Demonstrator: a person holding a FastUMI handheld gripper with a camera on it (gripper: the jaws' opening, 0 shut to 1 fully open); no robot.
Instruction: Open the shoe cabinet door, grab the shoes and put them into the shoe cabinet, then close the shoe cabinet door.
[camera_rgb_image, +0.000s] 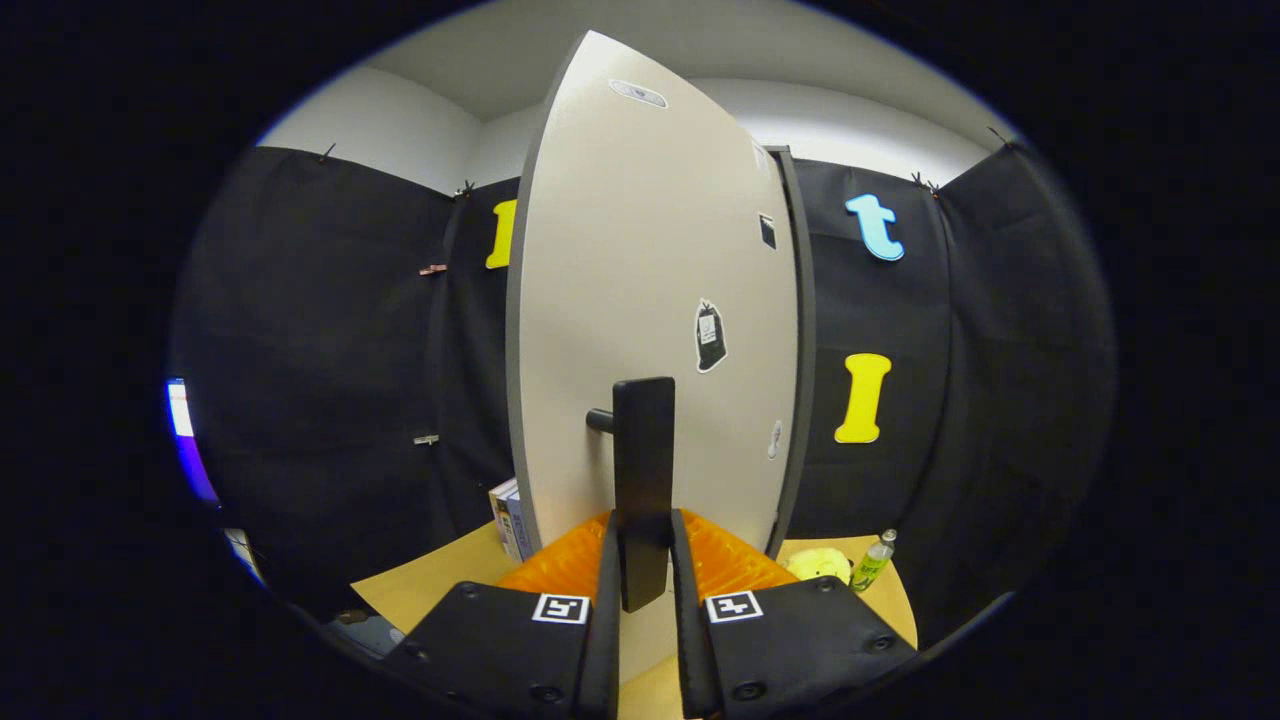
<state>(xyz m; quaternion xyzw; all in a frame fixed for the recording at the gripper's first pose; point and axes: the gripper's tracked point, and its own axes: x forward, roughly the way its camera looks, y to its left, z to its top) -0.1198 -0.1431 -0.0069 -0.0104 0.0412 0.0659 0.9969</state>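
Standing upright just ahead of the fingers, one shoe cabinet door (650, 260) takes up the middle of the gripper view — a pale, flat panel with a dark edge band, seen at an angle so that its left edge swings toward the camera. Behind its right edge one dark strip of the cabinet body (800, 330) rises alongside it. Below lies one tan bench (420, 590), reaching out to the left and right of the door's foot.

One dark bar handle (643, 480) stands vertically off the door's face on a short stub, and its lower end drops down between the two fingers. The gripper (642, 600) is narrowed onto it: both fingers (608, 620) lie against the handle's sides, one on each, so they grip it.

Four stickers show on the door — one oval near the top, one small dark square by the right edge, one dark bag-shaped sticker (709, 336) above the handle, and one small pale one lower right.

Left of the door's foot stands one small box (508, 520) on the bench. To the right lie one yellow plush toy (818, 565) and, just beside it, one small green bottle (873, 562), leaning.
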